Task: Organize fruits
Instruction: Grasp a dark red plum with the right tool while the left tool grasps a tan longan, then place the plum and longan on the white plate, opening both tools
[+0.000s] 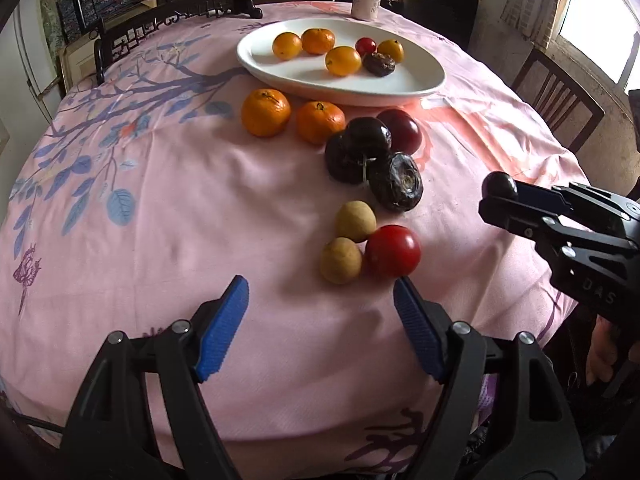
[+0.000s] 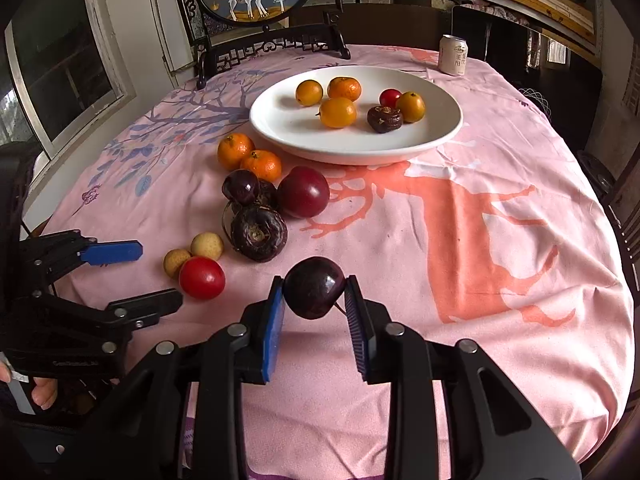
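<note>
Right now the right gripper [image 2: 315,294] is clenched on a dark cherry [image 2: 315,288], pads pressing it from both sides, a thin stem poking out toward the right pad. From the left wrist view the same cherry [image 1: 499,186] sits at the tip of that gripper [image 1: 500,196], above the pink tablecloth [image 2: 460,240] at the near right of the table. Cannot tell whether it is lifted clear of the cloth or just touching.

Left gripper [image 1: 320,304] is released, jaws wide with nothing between them, hanging just short of the red cherry tomato [image 1: 393,251] and two small tan fruits [image 1: 355,221] [image 1: 341,260].

Step in hand, as I read it: pick done on the cherry, carry to the white plate [image 2: 440,136] pending. The plate already holds four orange fruits, a small red one and a dark wrinkled one.

Left on the cloth: two tangerines [image 2: 235,151] [image 2: 262,165], a plum [image 2: 304,192], another dark cherry [image 2: 241,187], dark wrinkled fruits [image 2: 259,233], plus the tomato group.

Next move needs:
- lift high enough to clear the plum and the plate rim
- travel forward, slightly left
- drop into the bare front area of the plate, away from the fruit already there
- gentle release, round fruit rolls

Left gripper looks lined up for the tomato; it needs to shift right to centre on it before closing.
</note>
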